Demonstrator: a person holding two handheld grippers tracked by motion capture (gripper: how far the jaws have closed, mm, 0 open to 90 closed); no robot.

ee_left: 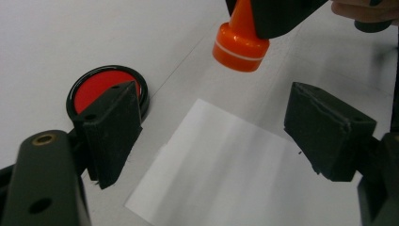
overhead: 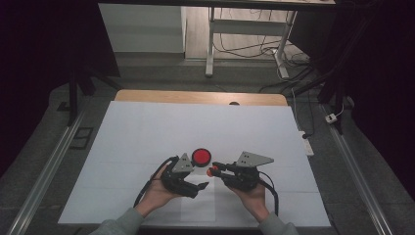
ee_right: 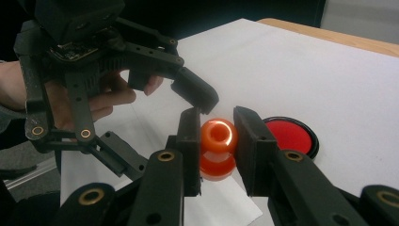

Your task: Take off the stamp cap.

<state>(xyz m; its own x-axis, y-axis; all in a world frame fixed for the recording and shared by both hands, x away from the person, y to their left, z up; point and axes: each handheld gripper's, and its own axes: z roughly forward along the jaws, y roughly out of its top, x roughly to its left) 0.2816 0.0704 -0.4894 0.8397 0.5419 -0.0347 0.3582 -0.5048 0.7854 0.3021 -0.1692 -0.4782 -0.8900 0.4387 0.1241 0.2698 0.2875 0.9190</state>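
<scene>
Both forearms enter at 6 o'clock in the high view. Right gripper (overhead: 215, 169) has its jaws clamped on an orange stamp (ee_right: 217, 148), held above the table, probably to ink or press it. Red ink pad (overhead: 201, 156) lies just beyond, at 11 o'clock of the stamp. Left gripper (overhead: 195, 187) hovers with jaws apart over a white paper sheet (ee_left: 235, 174), likely ready to steady it. White table cover (overhead: 147, 127) is bare toward 12 o'clock; near edge lies close behind the hands.
</scene>
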